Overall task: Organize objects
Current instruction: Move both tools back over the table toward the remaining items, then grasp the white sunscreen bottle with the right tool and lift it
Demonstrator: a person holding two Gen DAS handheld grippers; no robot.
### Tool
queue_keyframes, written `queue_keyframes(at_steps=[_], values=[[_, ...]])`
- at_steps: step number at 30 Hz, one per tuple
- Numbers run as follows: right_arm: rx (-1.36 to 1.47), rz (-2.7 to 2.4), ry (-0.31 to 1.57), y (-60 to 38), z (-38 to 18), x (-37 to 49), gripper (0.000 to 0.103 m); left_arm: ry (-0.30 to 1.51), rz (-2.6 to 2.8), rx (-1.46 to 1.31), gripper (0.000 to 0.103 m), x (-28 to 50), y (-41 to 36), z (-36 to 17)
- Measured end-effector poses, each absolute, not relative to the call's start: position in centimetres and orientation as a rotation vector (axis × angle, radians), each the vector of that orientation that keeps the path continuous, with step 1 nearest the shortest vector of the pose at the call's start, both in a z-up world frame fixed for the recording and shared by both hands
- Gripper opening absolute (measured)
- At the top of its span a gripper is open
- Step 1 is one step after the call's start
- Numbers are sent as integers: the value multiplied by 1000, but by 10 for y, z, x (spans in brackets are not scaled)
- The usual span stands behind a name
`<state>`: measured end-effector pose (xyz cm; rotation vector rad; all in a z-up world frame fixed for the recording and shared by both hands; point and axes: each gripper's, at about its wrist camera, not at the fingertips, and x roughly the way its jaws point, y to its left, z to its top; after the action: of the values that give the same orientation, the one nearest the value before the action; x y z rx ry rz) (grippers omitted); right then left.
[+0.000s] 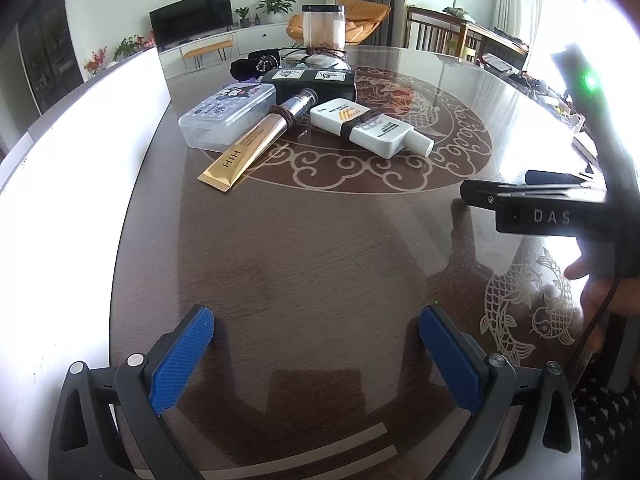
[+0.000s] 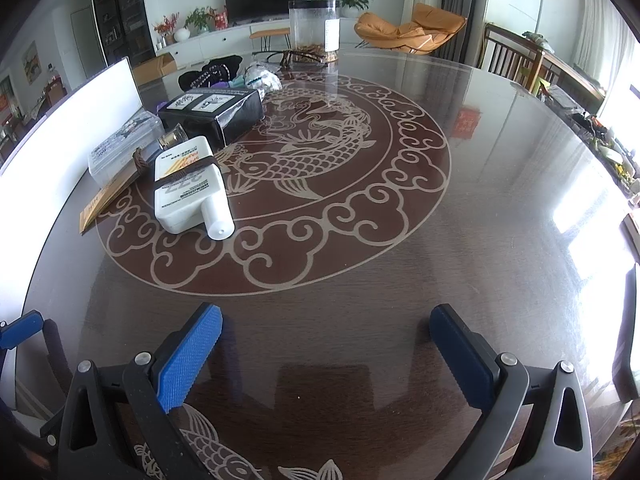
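Round dark wood table (image 2: 400,264) under glossy glass, inlaid with a fish-and-cloud medallion and smaller fish near the edge. Lying at the left side, close together: clear box (image 1: 228,114), gold tube (image 1: 256,142) leaning against it, white bottle (image 2: 188,188) with a dark band around it, black box (image 2: 216,114) behind. Farther back: dark cloth (image 2: 212,72), crumpled plastic (image 2: 262,76), a clear jar (image 2: 314,28) standing upright.

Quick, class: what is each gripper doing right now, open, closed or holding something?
Left gripper: open, holding nothing.
Right gripper: open, holding nothing.
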<state>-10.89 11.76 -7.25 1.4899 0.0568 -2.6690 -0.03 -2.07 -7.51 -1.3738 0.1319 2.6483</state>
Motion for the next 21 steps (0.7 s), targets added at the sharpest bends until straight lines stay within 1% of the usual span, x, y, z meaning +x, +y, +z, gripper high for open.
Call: queue_keyframes(at_steps=[2, 3, 6, 10, 13, 15, 17, 18, 19, 21], values=[[1435, -2558, -46, 108, -63, -115, 103, 132, 2648, -1368, 103, 0, -21, -75], [1397, -2532, -17, 95, -55, -119, 103, 132, 2648, -1366, 103, 0, -21, -75], [1357, -2486, 166, 53, -42, -143, 103, 132, 2649, -1366, 103, 0, -21, -75], [1449, -2410, 233, 19, -56, -181, 103, 131, 2649, -1365, 103, 0, -21, -75], [1522, -2351, 235, 9, -73, -194, 103, 132, 2649, -1364, 103, 1, -21, -75], [1457, -2400, 234, 9, -70, -190, 93, 131, 2650, -1362, 103, 1, -21, -75], [1426, -2451, 210, 15, -66, -187, 67, 131, 2651, -1361, 103, 0, -21, -75], [1418, -2475, 186, 21, -65, -187, 60, 130, 2652, -1361, 103, 0, -21, -75], [1412, -2483, 155, 27, -65, -186, 56, 131, 2652, -1361, 103, 0, -21, -75], [1411, -2540, 126, 45, -66, -181, 55, 131, 2651, -1361, 103, 0, -21, -75]])
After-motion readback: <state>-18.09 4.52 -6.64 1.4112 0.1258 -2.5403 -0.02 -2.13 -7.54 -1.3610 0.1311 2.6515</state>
